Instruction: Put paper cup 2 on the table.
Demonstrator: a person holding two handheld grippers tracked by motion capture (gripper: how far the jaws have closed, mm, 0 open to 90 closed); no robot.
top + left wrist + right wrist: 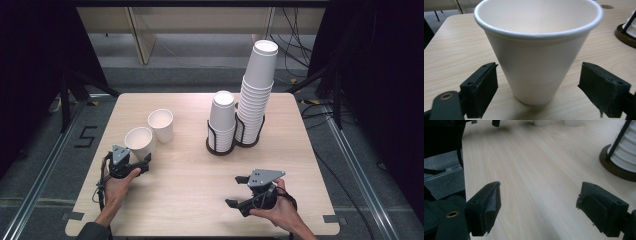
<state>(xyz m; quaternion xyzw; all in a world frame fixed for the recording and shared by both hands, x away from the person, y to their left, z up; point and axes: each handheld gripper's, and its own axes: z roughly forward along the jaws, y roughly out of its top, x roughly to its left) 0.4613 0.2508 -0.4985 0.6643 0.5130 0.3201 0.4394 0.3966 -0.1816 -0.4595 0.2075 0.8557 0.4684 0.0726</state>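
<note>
The nearer white paper cup [537, 50] stands upright on the pale wooden worktop [200, 180], mouth up, between the jaws of the left claw [142, 162], whose pads stand wide of its wall on both sides and do not touch it. The cup is light and tapered, so an uneven closing is the main risk, in my judgement: if one pad [482, 87] meets the wall first, it will likely push the cup sideways or tip it over, and a hard squeeze could dent the thin paper. A second white paper cup [161, 125] stands just beside it, farther back; a shove forward could knock the two together.

The right claw [240, 192] hovers low over bare wood with its jaws spread wide and nothing between them. To its far side sits the dark wire rack [222, 145] holding a short stack of white cups [222, 117] and a tall stack [257, 95]; the tall one looks top-heavy, and a careless sweep could topple it.

Open room lies across the middle of the worktop between the two hands. The left hand works near the left edge, so there is little margin on that side.
</note>
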